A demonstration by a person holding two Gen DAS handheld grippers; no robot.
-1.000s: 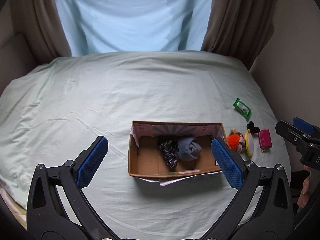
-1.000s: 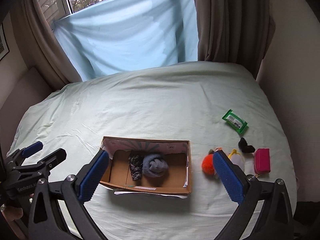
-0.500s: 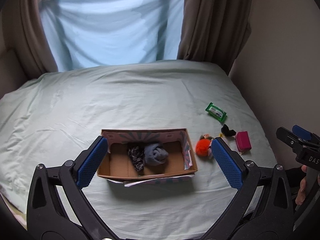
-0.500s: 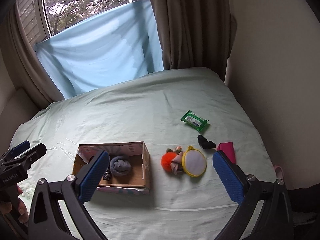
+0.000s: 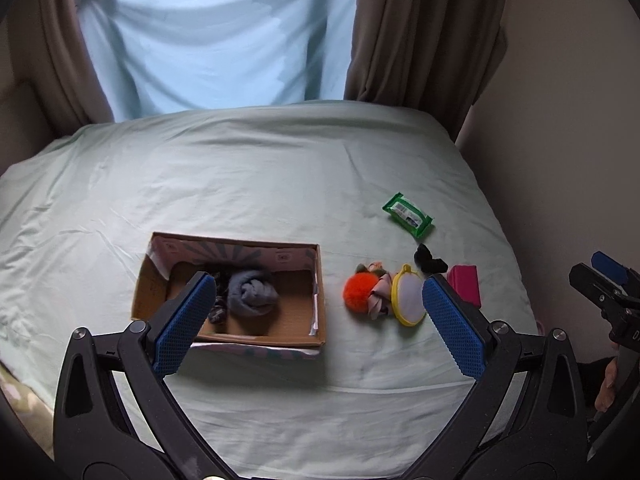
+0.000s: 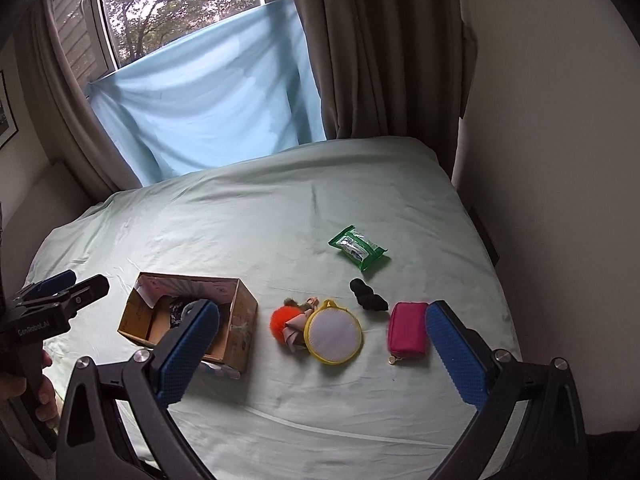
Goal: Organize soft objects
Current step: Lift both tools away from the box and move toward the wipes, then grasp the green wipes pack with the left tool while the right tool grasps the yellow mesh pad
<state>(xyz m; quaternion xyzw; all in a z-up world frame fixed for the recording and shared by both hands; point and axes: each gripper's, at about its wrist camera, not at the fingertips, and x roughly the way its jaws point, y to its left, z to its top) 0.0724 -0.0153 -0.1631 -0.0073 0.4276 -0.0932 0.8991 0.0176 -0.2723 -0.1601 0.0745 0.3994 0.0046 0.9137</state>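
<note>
An open cardboard box (image 5: pixel 308 312) (image 6: pixel 244 320) sits on the bed, holding a rolled grey sock (image 5: pixel 252 292) and a dark patterned cloth (image 5: pixel 218 310). To its right lie an orange fluffy toy (image 5: pixel 360 290) (image 6: pixel 286 318), a yellow-rimmed round pouch (image 5: pixel 408 298) (image 6: pixel 334 334), a black sock (image 5: pixel 430 262) (image 6: pixel 368 296), a pink pouch (image 5: pixel 464 286) (image 6: pixel 408 332) and a green wipes pack (image 5: pixel 408 216) (image 6: pixel 358 248). My left gripper (image 5: pixel 318 320) is open and empty, above the bed's near side. My right gripper (image 6: pixel 320 354) is open and empty, above the round pouch.
The pale green bed sheet (image 5: pixel 260 184) spreads wide behind the box. A blue cloth (image 6: pixel 208 108) and brown curtains (image 6: pixel 380 48) hang at the window beyond. A wall (image 6: pixel 560 160) runs close along the bed's right edge.
Both grippers have swung to the right, so the box has shifted left in both views and the toys and pouches now sit nearer the middle. Both stay open.
</note>
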